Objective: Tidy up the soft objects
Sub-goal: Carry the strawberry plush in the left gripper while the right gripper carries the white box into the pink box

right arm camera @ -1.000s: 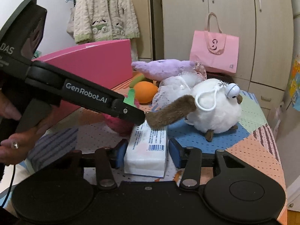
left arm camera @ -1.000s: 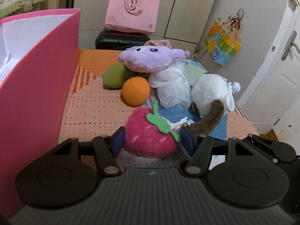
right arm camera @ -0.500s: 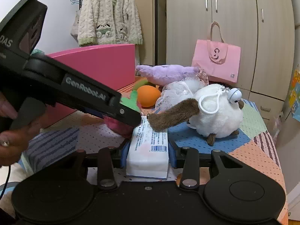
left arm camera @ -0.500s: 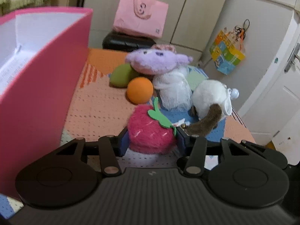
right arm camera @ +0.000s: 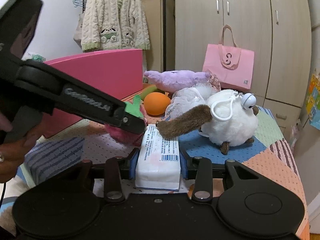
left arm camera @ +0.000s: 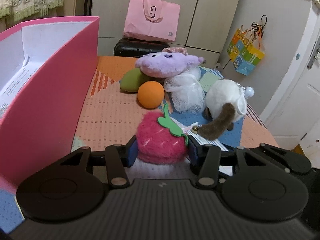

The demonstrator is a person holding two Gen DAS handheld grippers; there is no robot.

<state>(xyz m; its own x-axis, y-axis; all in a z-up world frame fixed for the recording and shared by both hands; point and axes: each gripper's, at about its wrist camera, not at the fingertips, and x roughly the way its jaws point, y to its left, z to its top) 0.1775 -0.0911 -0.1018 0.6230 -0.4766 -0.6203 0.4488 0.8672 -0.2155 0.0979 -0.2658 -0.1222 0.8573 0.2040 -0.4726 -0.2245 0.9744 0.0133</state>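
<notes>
Strawberry plush (left arm camera: 160, 140) sits clamped between the blue pads of the left gripper (left arm camera: 161, 152), whose jaws have just been closing and now press into its pink fur on both sides; its green felt leaf points up toward the orange ball (left arm camera: 151, 94). It seems to rest on the patchwork surface (left arm camera: 112, 112), though the contact underneath is hidden. The right gripper (right arm camera: 159, 165) has likewise just been closing, and its jaws now squeeze a white tissue pack (right arm camera: 159, 158) that lies flat with its barcode facing up. The brown tail of a white round plush (right arm camera: 232, 118) drapes over the pack's far end. Behind it stand a white mesh sponge (left arm camera: 185, 94), a purple plush (left arm camera: 166, 65) and a green soft piece (left arm camera: 131, 80) bunched together. A pink box (left arm camera: 50, 80) stands open to the left, near the strawberry. A hand (right arm camera: 12, 150) holds the left gripper's handle.
</notes>
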